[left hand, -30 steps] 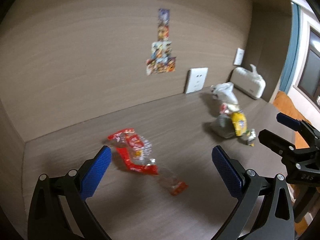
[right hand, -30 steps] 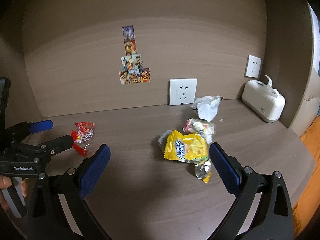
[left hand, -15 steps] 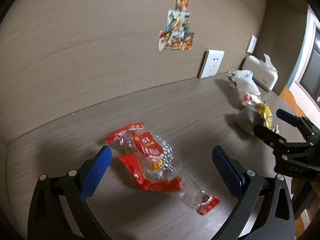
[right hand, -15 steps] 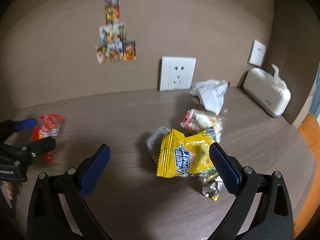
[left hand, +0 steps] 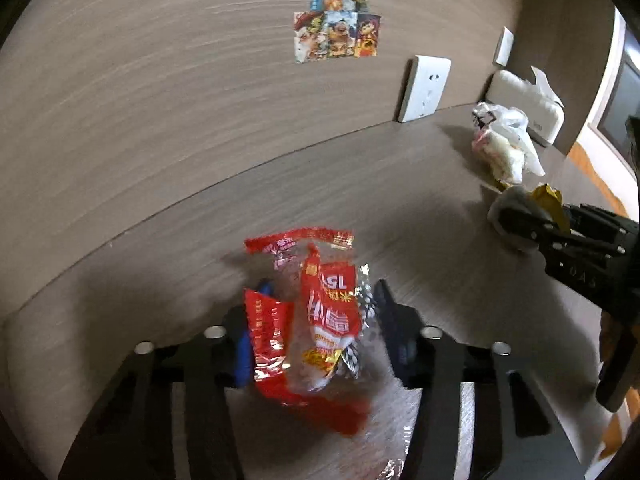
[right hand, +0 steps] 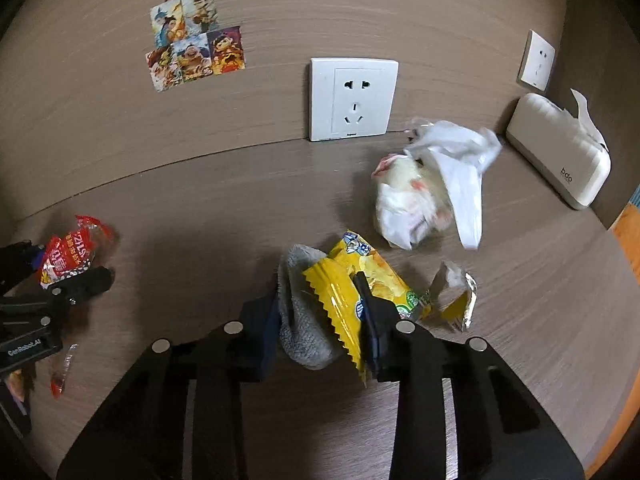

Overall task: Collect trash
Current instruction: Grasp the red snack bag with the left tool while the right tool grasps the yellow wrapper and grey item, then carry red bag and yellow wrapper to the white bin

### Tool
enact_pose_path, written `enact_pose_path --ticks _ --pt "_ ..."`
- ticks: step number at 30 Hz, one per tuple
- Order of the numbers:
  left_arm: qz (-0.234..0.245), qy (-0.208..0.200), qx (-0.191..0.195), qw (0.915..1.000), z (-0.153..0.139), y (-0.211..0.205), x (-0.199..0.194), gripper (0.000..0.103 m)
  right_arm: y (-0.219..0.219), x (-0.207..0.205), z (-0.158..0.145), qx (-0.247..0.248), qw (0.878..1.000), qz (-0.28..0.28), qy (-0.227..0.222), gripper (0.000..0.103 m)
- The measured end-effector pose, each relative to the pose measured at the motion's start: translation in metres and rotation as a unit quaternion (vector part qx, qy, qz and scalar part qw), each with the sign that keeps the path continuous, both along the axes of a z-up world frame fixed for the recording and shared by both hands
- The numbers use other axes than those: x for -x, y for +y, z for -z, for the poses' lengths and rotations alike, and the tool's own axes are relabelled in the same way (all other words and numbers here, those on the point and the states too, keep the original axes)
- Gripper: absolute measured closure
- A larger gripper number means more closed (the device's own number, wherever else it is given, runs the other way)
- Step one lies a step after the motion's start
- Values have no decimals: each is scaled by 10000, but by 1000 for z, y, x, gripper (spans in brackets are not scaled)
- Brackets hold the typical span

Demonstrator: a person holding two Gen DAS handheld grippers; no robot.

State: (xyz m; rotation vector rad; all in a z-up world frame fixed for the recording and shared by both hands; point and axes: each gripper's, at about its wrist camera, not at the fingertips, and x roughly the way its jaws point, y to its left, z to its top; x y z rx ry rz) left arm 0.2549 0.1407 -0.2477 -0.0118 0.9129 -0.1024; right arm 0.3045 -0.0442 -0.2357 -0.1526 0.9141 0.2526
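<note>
Left gripper [left hand: 320, 320]: jaws closing, blue pads pressed on both sides of the red snack wrapper [left hand: 324, 312], crumpled and standing up between them, its clear torn end trailing back over the desk [left hand: 200, 240]. Same pinch visible from the right wrist view, far left, wrapper [right hand: 70, 256] sticking out past the dark fingertips. A small red-tipped scrap [right hand: 62, 368] lying on the wood just beside that gripper, apart from the wrapper.

Right gripper [right hand: 320, 320]: jaws closing too, clamped on the yellow chip bag [right hand: 344, 292] together with the grey cloth [right hand: 304, 320] bunched against the left pad. Bag tilted, zigzag edge pointing toward the camera. Touching or just beside the bag's far end, a torn silver-and-yellow foil piece [right hand: 456, 292], loose on the desk.

Further back, well apart from both grips: a white plastic bag [right hand: 452, 160] lying partly over a pale crumpled packet [right hand: 408, 196], near the wall. Behind them a white socket plate [right hand: 352, 98], a second small plate [right hand: 536, 60] on the side wall, a beige tissue box [right hand: 560, 156] in the corner, and cartoon stickers [right hand: 192, 36] on the wood panel.
</note>
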Motion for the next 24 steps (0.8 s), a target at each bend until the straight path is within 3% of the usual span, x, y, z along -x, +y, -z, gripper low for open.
enact_pose_path --ticks 4,13,24 --pt "-122 -70 363 9992 -7 9 8 70 -6 7 -12 -256 9996 32 -86 79" --pt "-49 -539 287 9981 -59 4 40 70 -13 51 -80 -979 9932 -262 -580 79" --pt "496 -1045 196 9931 -117 -68 66 70 -65 98 -139 -1138 9873 -138 -1101 79"
